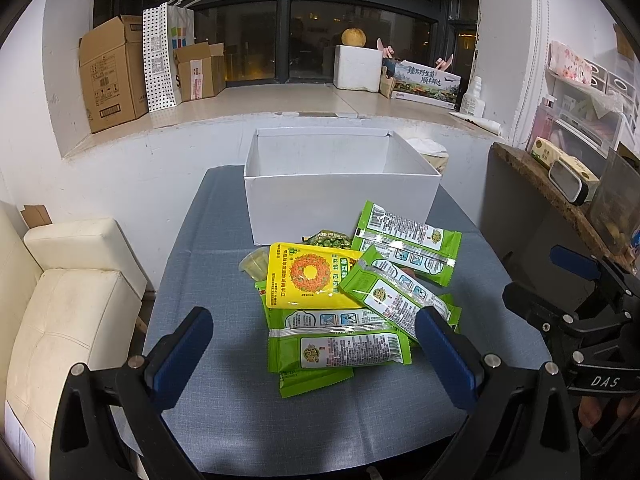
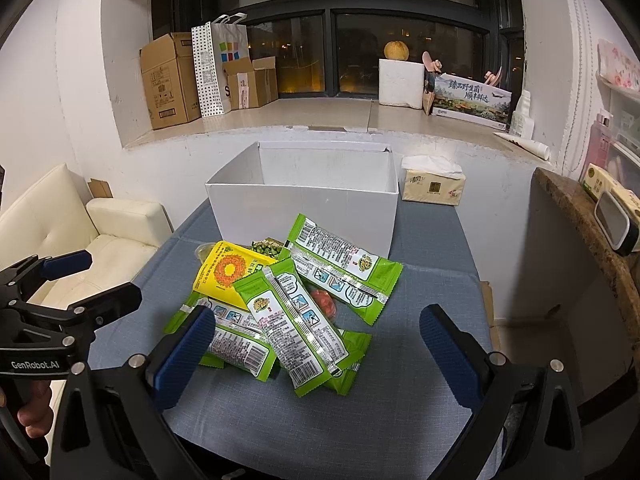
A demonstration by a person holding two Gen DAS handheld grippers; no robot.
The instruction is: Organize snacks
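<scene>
A pile of snack packets lies on the blue-grey table (image 1: 224, 420): several green packets (image 1: 340, 350) (image 2: 296, 320) and a yellow packet (image 1: 308, 276) (image 2: 230, 270), with small wrapped snacks tucked under them. An open, empty white box (image 1: 340, 196) (image 2: 304, 208) stands behind the pile. My left gripper (image 1: 316, 356) is open and hovers just in front of the pile. My right gripper (image 2: 316, 360) is open, also in front of the pile, at the pile's right side. Each gripper shows at the edge of the other's view.
A tissue pack (image 2: 434, 186) sits right of the box. A cream sofa (image 1: 68, 300) stands left of the table, a dark counter (image 2: 588, 224) at the right. Cardboard boxes (image 1: 112, 72) and a foam box (image 1: 358, 68) line the window sill.
</scene>
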